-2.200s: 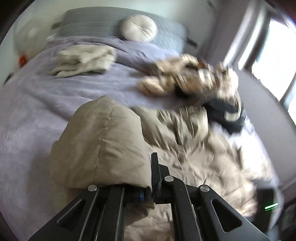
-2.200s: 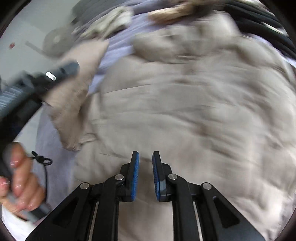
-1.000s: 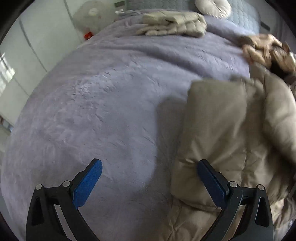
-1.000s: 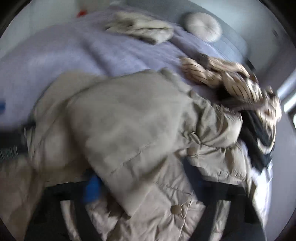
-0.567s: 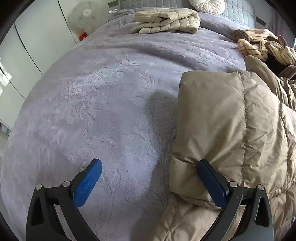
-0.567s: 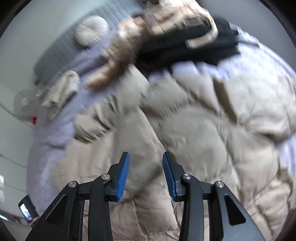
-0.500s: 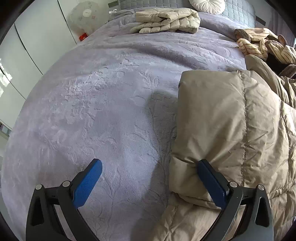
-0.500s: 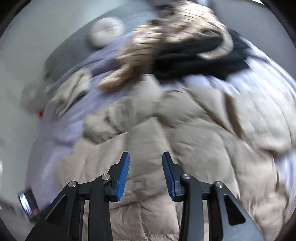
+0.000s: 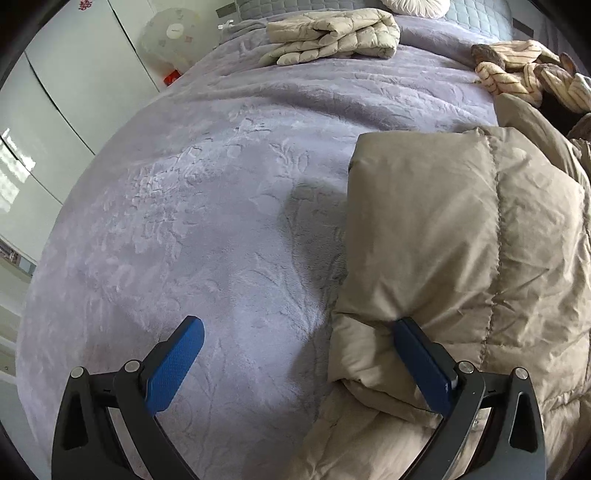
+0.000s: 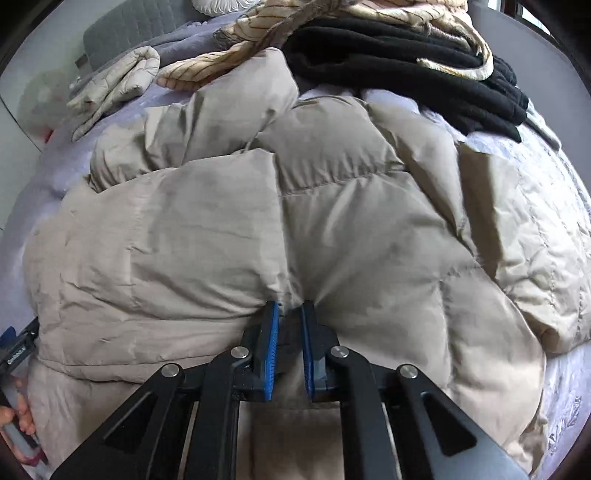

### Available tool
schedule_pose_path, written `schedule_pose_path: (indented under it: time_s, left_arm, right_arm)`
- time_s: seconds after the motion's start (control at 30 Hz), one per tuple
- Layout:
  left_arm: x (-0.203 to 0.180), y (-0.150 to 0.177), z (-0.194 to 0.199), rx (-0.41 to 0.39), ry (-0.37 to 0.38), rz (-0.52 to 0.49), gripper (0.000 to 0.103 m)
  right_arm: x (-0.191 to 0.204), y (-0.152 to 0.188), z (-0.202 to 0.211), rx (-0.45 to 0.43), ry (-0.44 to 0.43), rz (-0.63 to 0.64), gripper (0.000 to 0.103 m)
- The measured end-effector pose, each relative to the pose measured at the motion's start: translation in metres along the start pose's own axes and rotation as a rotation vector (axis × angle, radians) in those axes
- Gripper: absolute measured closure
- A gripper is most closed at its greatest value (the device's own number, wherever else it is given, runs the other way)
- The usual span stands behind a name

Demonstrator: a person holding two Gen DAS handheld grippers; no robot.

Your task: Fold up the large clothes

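Note:
A large beige puffer jacket (image 10: 295, 206) lies on the lilac bed cover (image 9: 207, 192), with one part folded over itself. In the left wrist view its folded edge (image 9: 443, 236) fills the right side. My left gripper (image 9: 295, 339) is wide open; its right pad (image 9: 424, 365) touches the jacket's edge and its left pad (image 9: 173, 365) hovers over bare cover. My right gripper (image 10: 290, 317) is nearly closed, pinching a fold of the jacket at its near edge.
A folded cream quilted garment (image 9: 332, 33) lies at the head of the bed by a round white cushion (image 9: 417, 5). A striped garment (image 10: 332, 29) and a black garment (image 10: 424, 66) are piled beyond the jacket. A fan (image 9: 170, 33) stands left of the bed.
My left gripper let go of the jacket, opened wide and then stayed still. My right gripper swung over the jacket and closed on a fold at its near edge.

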State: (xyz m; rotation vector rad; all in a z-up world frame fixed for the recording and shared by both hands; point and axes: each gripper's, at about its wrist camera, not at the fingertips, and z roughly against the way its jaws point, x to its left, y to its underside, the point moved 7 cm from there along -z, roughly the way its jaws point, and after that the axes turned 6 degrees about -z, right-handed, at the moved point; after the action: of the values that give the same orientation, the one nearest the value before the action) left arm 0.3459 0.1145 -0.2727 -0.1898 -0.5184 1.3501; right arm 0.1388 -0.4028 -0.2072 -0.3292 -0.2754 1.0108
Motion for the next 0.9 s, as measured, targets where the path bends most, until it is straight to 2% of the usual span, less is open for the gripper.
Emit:
schedule_pose_path:
  time_s: [0.2,0.33,0.43,0.57,0.7,0.73,0.8,0.9]
  left_arm:
    - [0.003,-0.006,0.026,-0.028,0.005,-0.008,0.000]
    - [-0.009,-0.006,0.057,-0.053,0.038,-0.055,0.000]
    - [-0.032,0.005,0.080,-0.048,0.083,-0.101,0.000]
    - [-0.081,0.032,0.108,-0.027,0.171,-0.177,0.000]
    - [-0.136,0.057,0.133,-0.013,0.262,-0.253,0.000]
    - [-0.148,0.062,0.138,-0.010,0.281,-0.265,0.000]
    - [-0.172,0.070,0.148,-0.004,0.320,-0.293,0.000]
    - [-0.202,0.077,0.161,-0.007,0.352,-0.333,0.000]
  right_arm:
    - [-0.024,0.001,0.036,-0.016,-0.130,-0.112,0.082]
    - [-0.048,0.013,0.057,-0.006,-0.209,-0.179,0.054]
    - [-0.073,0.036,0.076,0.015,-0.257,-0.224,0.046]
    - [-0.106,0.067,0.097,0.057,-0.343,-0.299,0.023]
    - [-0.141,0.087,0.108,0.063,-0.366,-0.377,0.021]
    - [-0.152,0.091,0.110,0.065,-0.375,-0.400,0.017]
    - [-0.172,0.096,0.115,0.063,-0.388,-0.444,0.002]
    - [-0.196,0.099,0.119,0.038,-0.391,-0.483,0.000]
